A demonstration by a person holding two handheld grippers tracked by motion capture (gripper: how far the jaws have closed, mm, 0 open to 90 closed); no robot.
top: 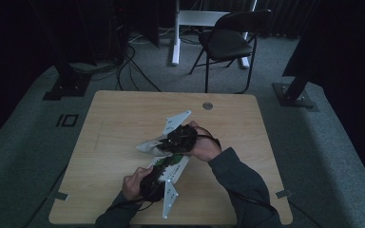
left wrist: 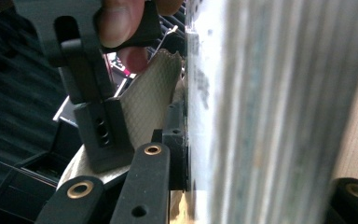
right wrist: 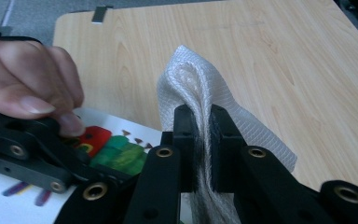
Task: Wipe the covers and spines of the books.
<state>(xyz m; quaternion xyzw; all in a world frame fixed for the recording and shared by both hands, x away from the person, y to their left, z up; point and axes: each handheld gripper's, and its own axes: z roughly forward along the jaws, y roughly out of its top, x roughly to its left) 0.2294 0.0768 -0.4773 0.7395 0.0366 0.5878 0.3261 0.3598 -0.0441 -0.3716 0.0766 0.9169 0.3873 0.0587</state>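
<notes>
At the centre of the frame, a white cloth is clamped in the right gripper, while the left gripper is closed on a card.

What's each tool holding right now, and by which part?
Right tool: white mesh cloth, pinched at a bunched fold. Left tool: the picture book, clamped at its edge.
</notes>
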